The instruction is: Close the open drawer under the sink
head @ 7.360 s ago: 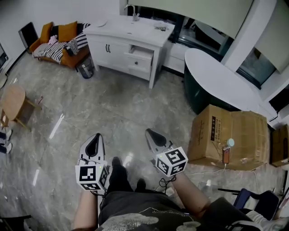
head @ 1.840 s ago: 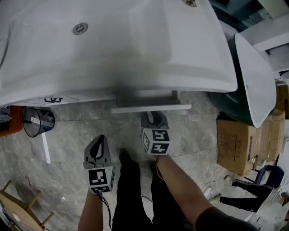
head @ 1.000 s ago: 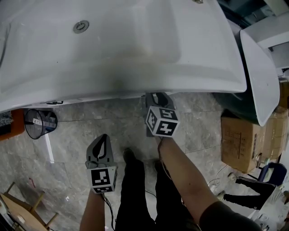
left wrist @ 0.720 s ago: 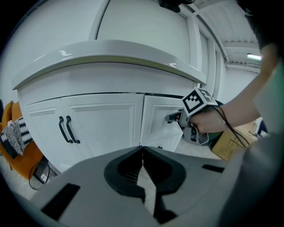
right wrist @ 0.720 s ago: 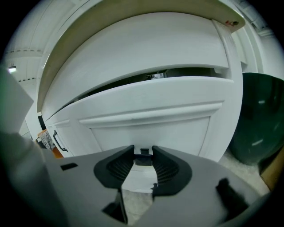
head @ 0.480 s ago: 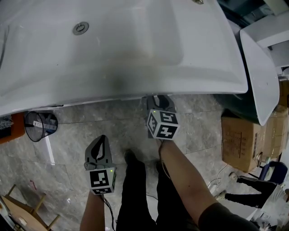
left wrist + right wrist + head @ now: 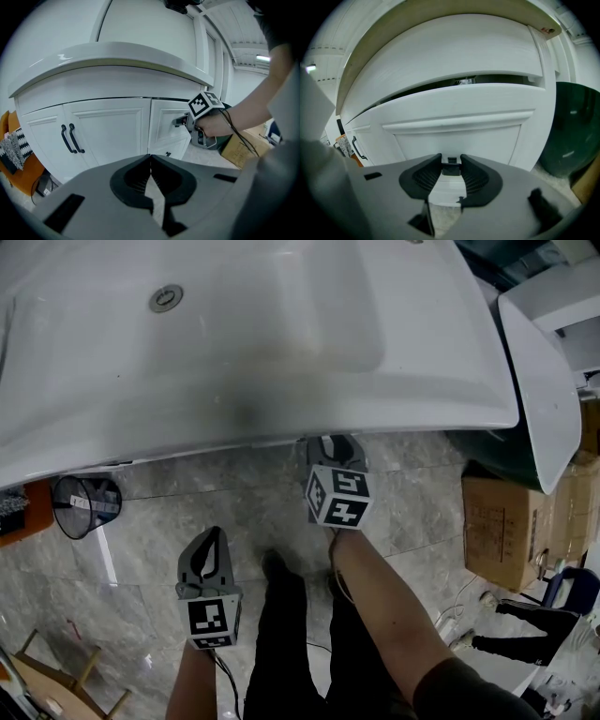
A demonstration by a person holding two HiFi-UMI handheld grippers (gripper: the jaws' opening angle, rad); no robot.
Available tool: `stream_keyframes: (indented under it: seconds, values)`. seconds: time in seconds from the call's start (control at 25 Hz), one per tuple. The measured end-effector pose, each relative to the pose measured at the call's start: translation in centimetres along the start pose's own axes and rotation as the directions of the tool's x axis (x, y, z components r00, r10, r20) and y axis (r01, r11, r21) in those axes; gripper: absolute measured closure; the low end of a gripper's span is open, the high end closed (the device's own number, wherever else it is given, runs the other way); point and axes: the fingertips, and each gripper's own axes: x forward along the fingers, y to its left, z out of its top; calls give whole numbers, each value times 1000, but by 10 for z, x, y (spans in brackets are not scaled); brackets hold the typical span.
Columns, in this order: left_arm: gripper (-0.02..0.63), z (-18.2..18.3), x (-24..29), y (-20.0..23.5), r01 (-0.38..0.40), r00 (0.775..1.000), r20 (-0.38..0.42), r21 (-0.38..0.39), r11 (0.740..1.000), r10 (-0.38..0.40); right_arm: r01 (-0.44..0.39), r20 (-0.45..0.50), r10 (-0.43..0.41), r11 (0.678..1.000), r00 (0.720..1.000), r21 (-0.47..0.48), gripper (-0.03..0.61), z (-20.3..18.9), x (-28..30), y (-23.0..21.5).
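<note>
The white drawer front (image 7: 459,126) fills the right gripper view, with a thin dark gap (image 7: 464,82) along its top edge. My right gripper (image 7: 451,161) is shut on the drawer's small dark handle (image 7: 451,169), which spans the space between the tips. In the head view the right gripper (image 7: 330,448) reaches under the front edge of the white sink counter (image 7: 281,381), which hides the drawer. My left gripper (image 7: 208,545) hangs back over the floor, shut with nothing in it. The left gripper view shows its tips (image 7: 151,157) meeting and the right gripper (image 7: 180,122) at the drawer (image 7: 166,126).
Left of the drawer are two cabinet doors with black handles (image 7: 70,138). A mesh bin (image 7: 84,505) stands on the floor at the left. A dark green tub under a white top (image 7: 539,381) and a cardboard box (image 7: 506,531) stand to the right. My legs (image 7: 281,634) are below.
Nearly two seconds ago the drawer front stuck out from under the counter; now it is back under the edge. Over the last second both grippers have barely moved.
</note>
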Motion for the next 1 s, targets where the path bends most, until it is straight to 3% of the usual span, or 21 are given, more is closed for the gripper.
stream_keyframes:
  seconds: [0.56,0.72,1.0]
  values:
    - [600,2,-18,-8,-32,999,11,2,999,32,-32,-33,32,999,999,-6,445,3,2,2]
    - [600,6,-32,-23,-52,998,25,5,999,52,-41,-3,41,998,999,-39,446,11,-10,1]
    - [600,17,-72,-60,-139,988,66,-27,990,141,-134,-7,133,988,991,-79,448,14,-63,0]
